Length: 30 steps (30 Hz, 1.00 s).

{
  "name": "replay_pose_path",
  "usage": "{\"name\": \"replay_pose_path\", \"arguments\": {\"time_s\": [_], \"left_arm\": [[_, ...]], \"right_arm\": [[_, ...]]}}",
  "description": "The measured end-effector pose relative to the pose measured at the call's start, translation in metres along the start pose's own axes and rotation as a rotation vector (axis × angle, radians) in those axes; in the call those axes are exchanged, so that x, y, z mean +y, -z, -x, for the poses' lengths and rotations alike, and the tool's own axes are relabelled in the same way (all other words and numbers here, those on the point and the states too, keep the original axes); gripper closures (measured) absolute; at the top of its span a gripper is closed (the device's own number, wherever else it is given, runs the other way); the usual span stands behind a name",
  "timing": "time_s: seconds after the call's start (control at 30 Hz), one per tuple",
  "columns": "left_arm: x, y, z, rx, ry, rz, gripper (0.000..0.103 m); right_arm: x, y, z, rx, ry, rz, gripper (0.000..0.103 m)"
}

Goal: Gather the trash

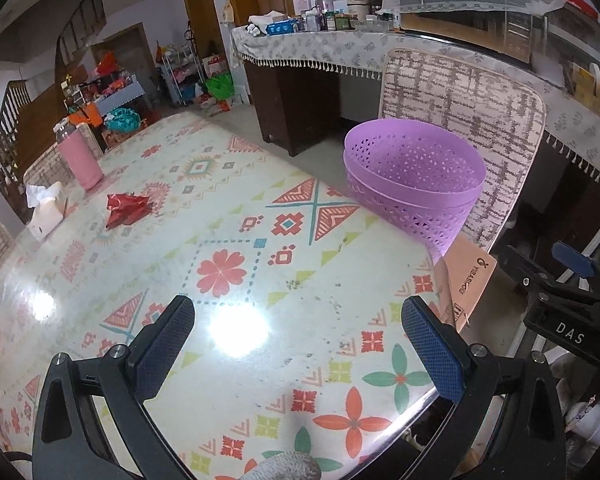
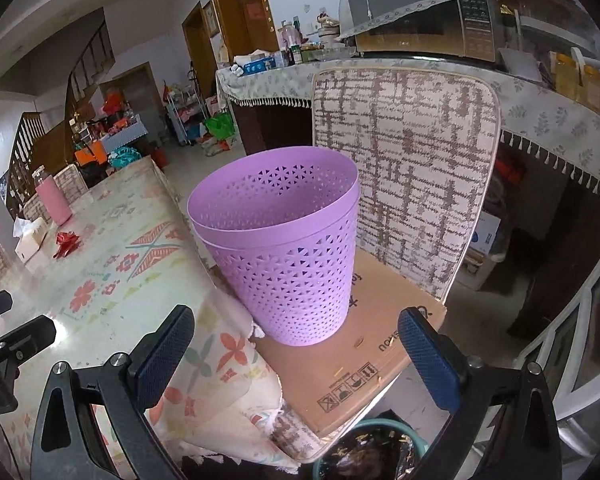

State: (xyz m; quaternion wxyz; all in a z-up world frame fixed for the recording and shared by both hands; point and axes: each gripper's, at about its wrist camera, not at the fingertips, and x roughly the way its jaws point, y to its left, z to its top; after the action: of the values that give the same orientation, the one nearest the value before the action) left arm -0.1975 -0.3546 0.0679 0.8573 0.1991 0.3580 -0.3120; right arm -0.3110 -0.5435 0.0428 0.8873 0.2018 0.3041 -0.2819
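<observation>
Red crumpled wrapper (image 1: 126, 209) waits far across the table (image 1: 260, 280); my left claw (image 1: 296, 344) and right claw (image 2: 296, 346) are wide, so I reach next.

both grippers look alike: the left gripper (image 1: 298, 340) and the right gripper (image 2: 296, 350) each have two black arms with triangular cut-outs, silver screws at the joints, and dark blue, finely textured pads (image 1: 164, 350). white letters "das" mark one black body seen from the side.

left tongs (image 1: 298, 342) spread wide, empty, right tongs (image 2: 296, 350) likewise
</observation>
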Motion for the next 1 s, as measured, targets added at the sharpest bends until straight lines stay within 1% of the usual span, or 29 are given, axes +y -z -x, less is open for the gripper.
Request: {"name": "replay_pose_path", "arguments": {"time_s": [0.13,0.43,0.6,1.0], "left_arm": [[0.007,0.001,-0.006,0.020,0.011,0.015,0.000],[0.017,0.000,-0.015,0.039,0.026,0.041,0.000],[0.018,0.000,-0.016,0.044,0.034,0.046,0.000],[0.015,0.003,-0.019,0.057,0.027,0.049,0.000]], "right_arm": [[0.006,-0.001,-0.006,0.011,-0.002,0.002,0.000],[0.016,-0.004,-0.014,0.024,-0.006,0.013,0.000],[0.017,-0.004,-0.014,0.020,-0.007,0.012,0.000],[0.011,0.000,-0.018,0.033,-0.025,-0.011,0.000]]}}
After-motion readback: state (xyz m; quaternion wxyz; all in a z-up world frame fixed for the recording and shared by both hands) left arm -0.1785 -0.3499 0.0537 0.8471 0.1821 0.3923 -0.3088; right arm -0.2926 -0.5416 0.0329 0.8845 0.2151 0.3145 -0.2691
